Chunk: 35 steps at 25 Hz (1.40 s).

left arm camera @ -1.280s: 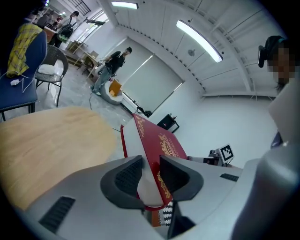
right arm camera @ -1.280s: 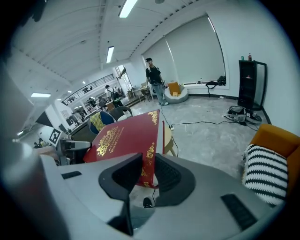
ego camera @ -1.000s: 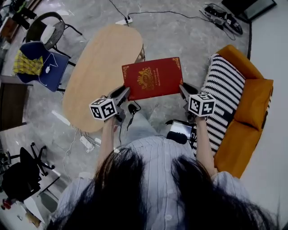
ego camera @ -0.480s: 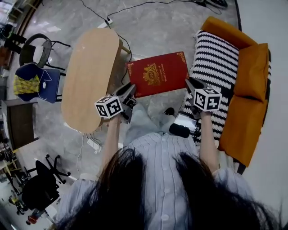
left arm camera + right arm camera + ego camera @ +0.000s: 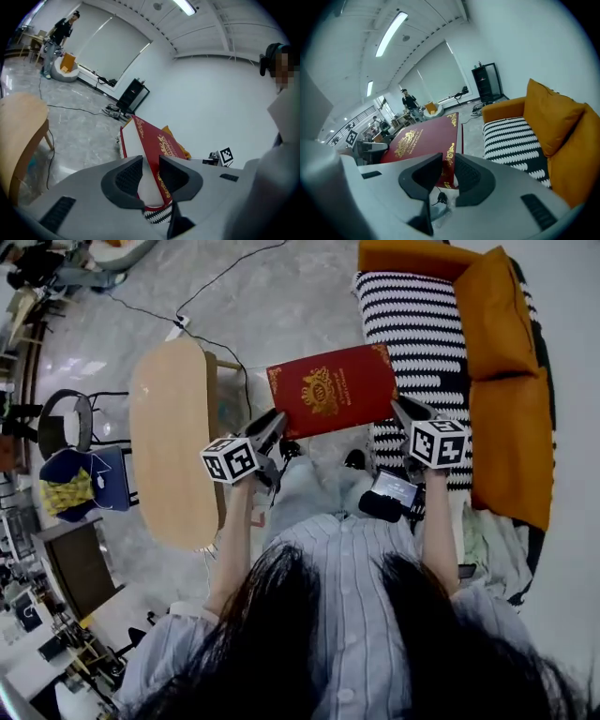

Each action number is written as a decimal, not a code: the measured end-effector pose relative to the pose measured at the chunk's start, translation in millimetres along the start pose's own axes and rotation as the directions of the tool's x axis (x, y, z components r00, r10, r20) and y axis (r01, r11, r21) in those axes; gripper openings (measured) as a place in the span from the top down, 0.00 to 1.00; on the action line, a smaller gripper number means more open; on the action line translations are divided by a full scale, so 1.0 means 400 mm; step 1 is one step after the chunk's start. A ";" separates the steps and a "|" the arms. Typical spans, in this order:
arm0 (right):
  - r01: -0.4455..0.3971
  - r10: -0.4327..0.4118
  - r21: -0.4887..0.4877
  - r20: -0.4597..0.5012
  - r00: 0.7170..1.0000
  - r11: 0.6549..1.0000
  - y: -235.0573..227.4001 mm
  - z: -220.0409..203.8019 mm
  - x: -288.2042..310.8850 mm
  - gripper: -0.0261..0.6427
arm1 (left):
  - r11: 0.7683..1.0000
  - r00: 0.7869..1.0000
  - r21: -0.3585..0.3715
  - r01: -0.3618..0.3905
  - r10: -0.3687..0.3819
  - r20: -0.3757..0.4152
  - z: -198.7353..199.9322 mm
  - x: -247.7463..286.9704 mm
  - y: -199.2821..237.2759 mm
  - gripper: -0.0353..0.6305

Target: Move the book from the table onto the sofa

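A red book (image 5: 333,390) with gold ornament hangs in the air between both grippers, off the oval wooden table (image 5: 173,442) and beside the sofa's striped seat (image 5: 417,343). My left gripper (image 5: 274,420) is shut on the book's near left corner, its pads clamping the book (image 5: 150,154) cover and white pages. My right gripper (image 5: 398,409) is shut on the near right corner of the book (image 5: 422,143). The orange sofa (image 5: 511,409) lies to the right in the head view, and the same sofa (image 5: 553,131) shows to the right in the right gripper view.
Cables (image 5: 202,296) run over the marble floor beyond the table. A chair with blue and yellow cloth (image 5: 80,484) stands at the left. Orange cushions (image 5: 492,310) line the sofa's back. A person (image 5: 61,30) stands far off.
Both grippers have carried the book away from the table toward the sofa; the view has turned, so the table now lies left and the striped seat sits just beyond the book.
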State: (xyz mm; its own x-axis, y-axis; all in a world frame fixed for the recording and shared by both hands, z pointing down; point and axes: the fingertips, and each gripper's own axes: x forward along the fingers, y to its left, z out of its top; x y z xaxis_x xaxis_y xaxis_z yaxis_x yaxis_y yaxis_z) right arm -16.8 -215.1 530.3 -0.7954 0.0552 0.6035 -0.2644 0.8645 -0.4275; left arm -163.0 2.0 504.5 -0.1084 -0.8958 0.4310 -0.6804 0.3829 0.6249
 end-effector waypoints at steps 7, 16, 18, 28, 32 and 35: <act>0.164 -0.185 0.186 0.101 0.977 0.969 -0.197 -0.104 -0.207 0.83 | 0.976 0.965 0.121 0.179 -0.150 -0.215 -0.047 0.238 -0.175 0.77; 0.325 -0.407 0.427 0.116 0.906 0.844 -0.368 -0.294 -0.396 0.83 | 0.908 0.829 0.173 0.383 -0.255 -0.498 -0.182 0.480 -0.356 0.77; 0.351 -0.439 0.453 0.104 0.892 0.819 -0.400 -0.352 -0.426 0.83 | 0.897 0.791 0.170 0.408 -0.254 -0.556 -0.245 0.519 -0.376 0.77; 0.433 -0.538 0.561 0.028 0.842 0.706 -0.503 -0.524 -0.478 0.83 | 0.865 0.634 0.147 0.480 -0.227 -0.739 -0.420 0.666 -0.425 0.78; 0.457 -0.579 0.577 0.034 0.815 0.677 -0.538 -0.536 -0.487 0.83 | 0.827 0.606 0.205 0.524 -0.192 -0.772 -0.433 0.744 -0.456 0.78; 0.473 -0.622 0.571 0.086 0.778 0.670 -0.588 -0.521 -0.494 0.83 | 0.793 0.605 0.275 0.544 -0.144 -0.783 -0.441 0.831 -0.481 0.79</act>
State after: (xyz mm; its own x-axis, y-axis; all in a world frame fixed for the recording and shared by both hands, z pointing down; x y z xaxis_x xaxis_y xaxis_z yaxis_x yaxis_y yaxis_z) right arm 316.4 -325.1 651.7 -0.5012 -0.5377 0.6780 -0.8653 0.3202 -0.3857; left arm 59.9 -329.7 642.4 0.5997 -0.4210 0.6805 -0.7976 -0.2461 0.5507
